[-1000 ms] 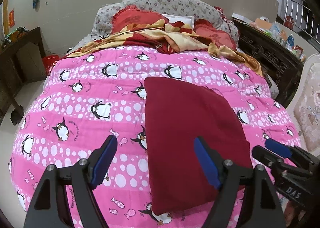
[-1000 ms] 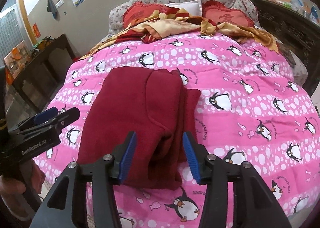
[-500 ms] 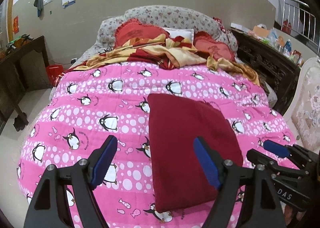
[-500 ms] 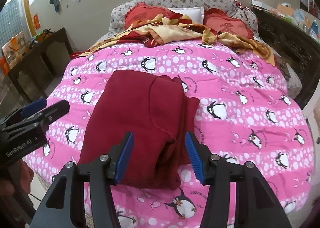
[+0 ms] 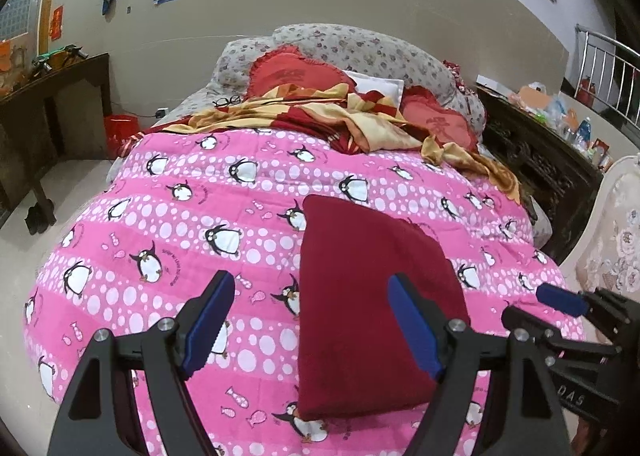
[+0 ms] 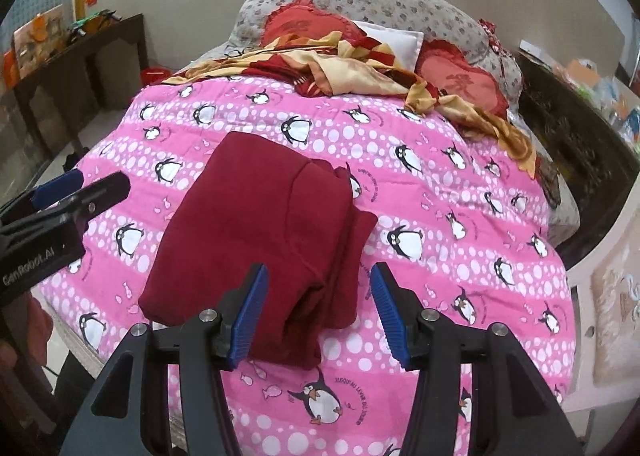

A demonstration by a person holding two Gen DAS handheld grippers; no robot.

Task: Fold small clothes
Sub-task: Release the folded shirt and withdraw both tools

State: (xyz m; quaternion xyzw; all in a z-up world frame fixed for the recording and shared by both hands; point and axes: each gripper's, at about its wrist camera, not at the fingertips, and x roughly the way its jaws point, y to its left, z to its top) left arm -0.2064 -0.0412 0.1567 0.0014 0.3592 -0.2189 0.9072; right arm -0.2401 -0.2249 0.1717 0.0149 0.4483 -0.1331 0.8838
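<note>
Blue ribbed pads line both claws, and nearest to us both stand apart and empty: our left claw (image 5: 310, 324) hangs above the near edge of the bed with its jaws wide, and our right claw (image 6: 320, 314) hovers over the near end of the garment with its jaws also parted, gripping nothing.

Just beyond the pads lies the dark red garment (image 6: 264, 232), folded into a thick, soft oblong on the pink penguin quilt (image 6: 460, 240). Its cloth looks fleecy and matte, its left edge is straight and its corners rounded. On its right side a layer sticks out past the main fold, so the stack looks stepped and not flush.

We judge the fold nearly done, and the risks come from that loose layer. If we pinch only the top ply, the bundle could open as it lifts. If a claw comes down too deep, its pad could catch the quilt along with the garment, since the padding is puffy and yields. A one-sided pull could also skew the oblong.

Farther off, a rumpled gold and red blanket (image 5: 360, 116) lies across the head of the bed, shiny and creased, before two red frilled cushions (image 5: 288, 72) and a floral grey bolster (image 5: 360, 48).
</note>
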